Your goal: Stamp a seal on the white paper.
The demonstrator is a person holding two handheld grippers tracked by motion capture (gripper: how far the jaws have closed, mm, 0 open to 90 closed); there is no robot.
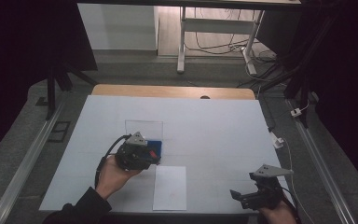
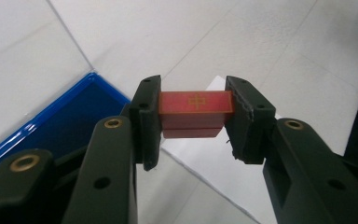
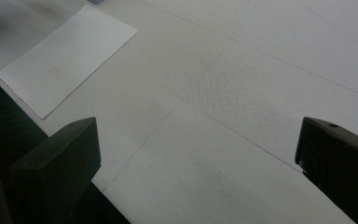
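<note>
Left gripper view looks along the left gripper (image 2: 193, 116), whose two black jaws are clamped on the short ends of a small red block (image 2: 195, 109) stamped with a gold cross; the block hangs clear of the table, just beside the blue tray (image 2: 51, 126) and over the near corner of the white paper sheet (image 2: 200, 154). High view puts that gripper (image 1: 154, 153) right at the blue tray (image 1: 157, 142), which sits at the foot of a clear upright panel (image 1: 143, 127), with the paper sheet (image 1: 169, 187) lying just in front of the tray. What shows of the tray's floor looks bare; the rest of it is hidden behind the gripper, so I cannot tell whether anything lies in it. The grip catches only the block's ends, so a quick swing or a knock on the tray's raised rim could, in my judgement, twist the block loose and drop it on the paper. The right gripper (image 1: 242, 198) rests well apart from the tray near the table's front edge, its jaws spread wide with nothing between them, as the right gripper view (image 3: 198, 154) confirms.
</note>
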